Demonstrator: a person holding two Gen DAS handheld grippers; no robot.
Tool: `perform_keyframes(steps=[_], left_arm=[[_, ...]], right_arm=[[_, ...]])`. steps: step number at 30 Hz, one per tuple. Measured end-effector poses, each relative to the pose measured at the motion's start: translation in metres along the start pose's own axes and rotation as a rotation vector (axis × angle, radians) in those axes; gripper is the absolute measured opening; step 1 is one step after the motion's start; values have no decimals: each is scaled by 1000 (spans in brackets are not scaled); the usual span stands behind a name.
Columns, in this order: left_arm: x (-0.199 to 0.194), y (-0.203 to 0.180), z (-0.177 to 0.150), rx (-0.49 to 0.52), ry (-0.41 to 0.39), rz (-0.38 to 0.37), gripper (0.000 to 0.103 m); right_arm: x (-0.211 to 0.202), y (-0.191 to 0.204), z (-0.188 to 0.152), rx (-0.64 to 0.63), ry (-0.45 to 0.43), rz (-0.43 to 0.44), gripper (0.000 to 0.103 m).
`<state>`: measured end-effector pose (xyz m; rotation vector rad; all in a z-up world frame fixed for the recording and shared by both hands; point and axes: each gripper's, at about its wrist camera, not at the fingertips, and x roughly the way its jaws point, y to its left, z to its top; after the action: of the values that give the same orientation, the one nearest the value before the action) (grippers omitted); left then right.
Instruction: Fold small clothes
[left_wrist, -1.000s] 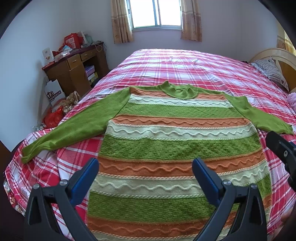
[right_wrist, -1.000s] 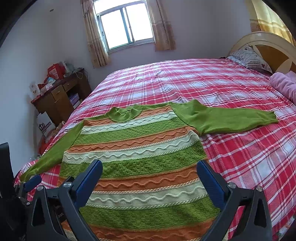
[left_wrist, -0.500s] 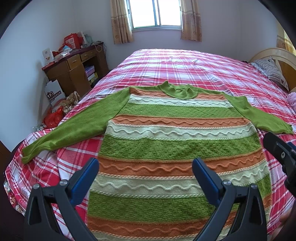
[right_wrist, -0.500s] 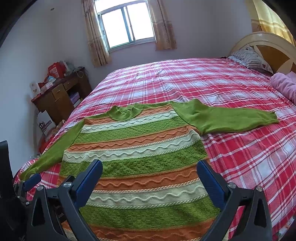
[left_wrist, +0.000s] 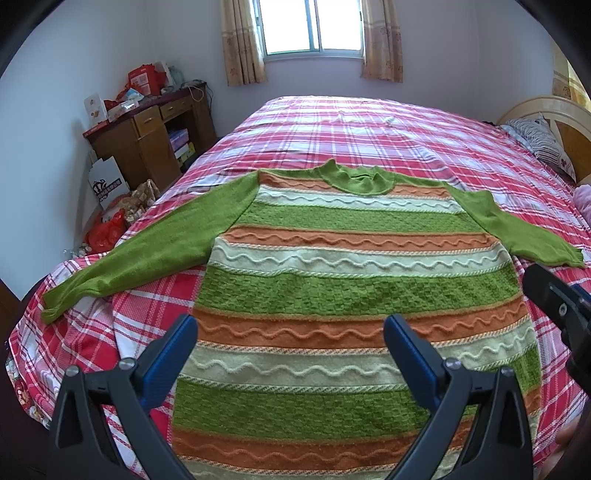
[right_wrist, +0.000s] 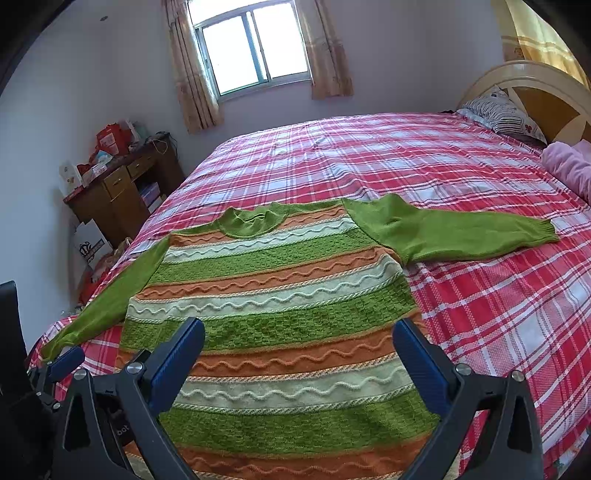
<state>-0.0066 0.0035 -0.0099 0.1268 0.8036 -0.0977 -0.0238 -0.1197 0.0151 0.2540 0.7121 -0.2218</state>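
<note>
Striped knit sweater, 1 item: laid flat and face up on the plaid bedspread, hem toward the near edge of the bed, collar toward the far edge under the window. Bands of green, orange and pale cream with raised wavy ridges across the body; collar and both sleeves plain green. Left sleeve spread out toward the near left corner of the bed, cuff almost at the left edge. Right sleeve stretched straight out toward the headboard side, cuff flat on the plaid.

Left gripper: spread wide, nothing between the 2 blue fingers, poised above the lower body of the sweater, not touching it as far as can be told.

Right gripper: likewise spread wide and unloaded, above the lower right part of the sweater body (its black frame also visible at the right border of the left wrist view).

Also on the bed: patterned pillow and pink bundle at the headboard end.

Beside the bed, left side: wooden desk with red boxes on top, white paper bag and red plastic bag on the floor.
</note>
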Motion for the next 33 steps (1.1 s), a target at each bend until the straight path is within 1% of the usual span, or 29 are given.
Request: perform_keyframes(steps=[33], left_arm=[[0,0,0,-1,1,0,102]], right_arm=[[2,2,-4,1,8,-1,102]])
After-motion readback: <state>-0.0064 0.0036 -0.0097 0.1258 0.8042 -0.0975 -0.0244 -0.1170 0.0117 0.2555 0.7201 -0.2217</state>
